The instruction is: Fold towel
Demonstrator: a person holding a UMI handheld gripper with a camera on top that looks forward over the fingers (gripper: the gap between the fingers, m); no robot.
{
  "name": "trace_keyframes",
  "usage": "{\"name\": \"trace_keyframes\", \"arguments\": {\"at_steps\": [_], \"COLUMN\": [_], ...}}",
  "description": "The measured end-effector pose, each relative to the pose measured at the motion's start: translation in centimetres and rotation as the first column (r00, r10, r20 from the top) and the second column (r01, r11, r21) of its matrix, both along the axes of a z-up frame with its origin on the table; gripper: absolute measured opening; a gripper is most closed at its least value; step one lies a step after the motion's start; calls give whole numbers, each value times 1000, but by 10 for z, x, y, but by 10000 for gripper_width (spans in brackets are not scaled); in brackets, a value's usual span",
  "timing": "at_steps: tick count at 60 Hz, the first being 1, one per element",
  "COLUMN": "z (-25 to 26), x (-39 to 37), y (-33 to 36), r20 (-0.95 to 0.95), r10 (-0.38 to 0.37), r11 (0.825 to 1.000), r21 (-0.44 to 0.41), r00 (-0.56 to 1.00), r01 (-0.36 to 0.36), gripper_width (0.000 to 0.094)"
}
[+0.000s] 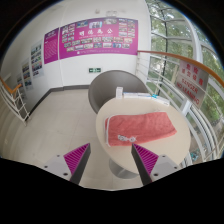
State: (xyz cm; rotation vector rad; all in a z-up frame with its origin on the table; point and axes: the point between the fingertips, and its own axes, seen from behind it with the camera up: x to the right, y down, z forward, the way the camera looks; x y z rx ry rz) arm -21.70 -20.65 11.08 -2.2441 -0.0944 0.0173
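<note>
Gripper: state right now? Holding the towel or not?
Gripper: open, holding nothing. The pink towel lies flat on the round white table, just beyond the fingertips.

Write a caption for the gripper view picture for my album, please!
Open gripper hovering over a round white table, its jaws apart and empty, pointing at a pink towel lying on it.

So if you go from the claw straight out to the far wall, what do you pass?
Claw, open → pink towel lying on the white round table → gray round table → wall posters.
</note>
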Motion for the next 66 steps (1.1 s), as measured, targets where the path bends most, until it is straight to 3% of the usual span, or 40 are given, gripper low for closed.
{"name": "trace_keyframes", "arguments": {"at_steps": [9, 22, 27, 33, 40, 43, 49, 57, 66], "z": [-48, -110, -123, -124, -121, -122, -123, -109, -28], "x": [-13, -21, -17, -9, -15, -14, -14, -40, -95], "y": [88, 151, 161, 166, 163, 167, 168, 162, 153], "r20": [60, 74, 76, 102, 161, 189, 199, 35, -251], "r10": [13, -3, -11, -3, 87, 109, 133, 144, 195], "r11": [1000, 998, 996, 998, 996, 994, 991, 987, 979], "r21": [2, -70, -84, -59, -39, -28, -43, -71, -10], "r00": [998, 997, 997, 995, 983, 976, 971, 989, 948], "r01": [-13, 8, 17, 9, -82, -105, -127, -141, -204], "gripper_width": [854, 810, 678, 424, 129, 84, 59, 54, 54]}}
